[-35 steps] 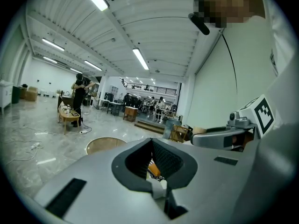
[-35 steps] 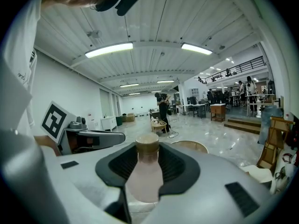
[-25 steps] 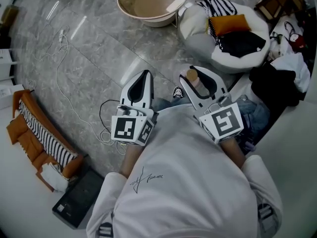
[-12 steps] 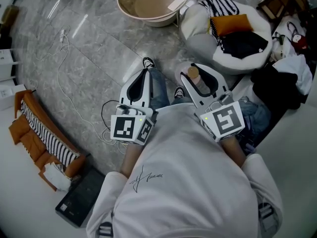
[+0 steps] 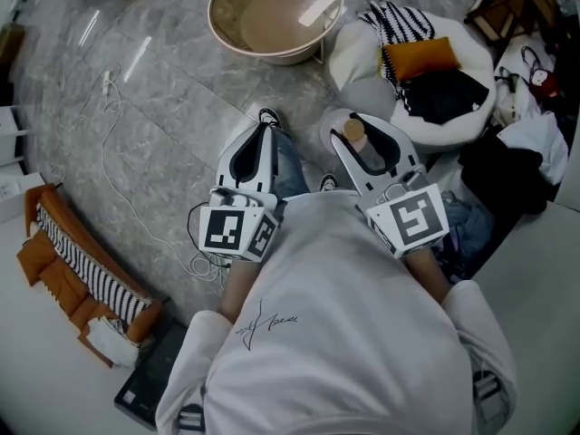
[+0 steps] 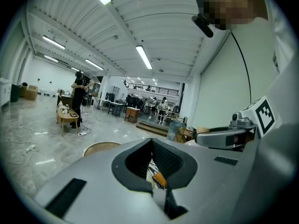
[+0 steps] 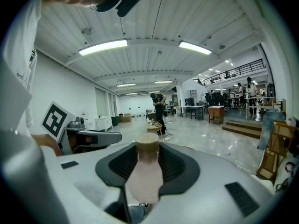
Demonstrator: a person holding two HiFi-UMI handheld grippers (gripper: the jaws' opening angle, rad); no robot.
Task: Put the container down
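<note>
Up in front of the person, well above the floor [image 5: 163,107], the container [image 7: 145,171] sits clamped in the right gripper [image 5: 370,152], not yet set down, while the left gripper [image 5: 254,159] is closed on nothing.

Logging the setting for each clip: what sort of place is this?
Probably a large open workshop or lab hall: a polished stone floor, long strip lights under a high ribbed ceiling, and work tables with people standing at them in the background.
</note>
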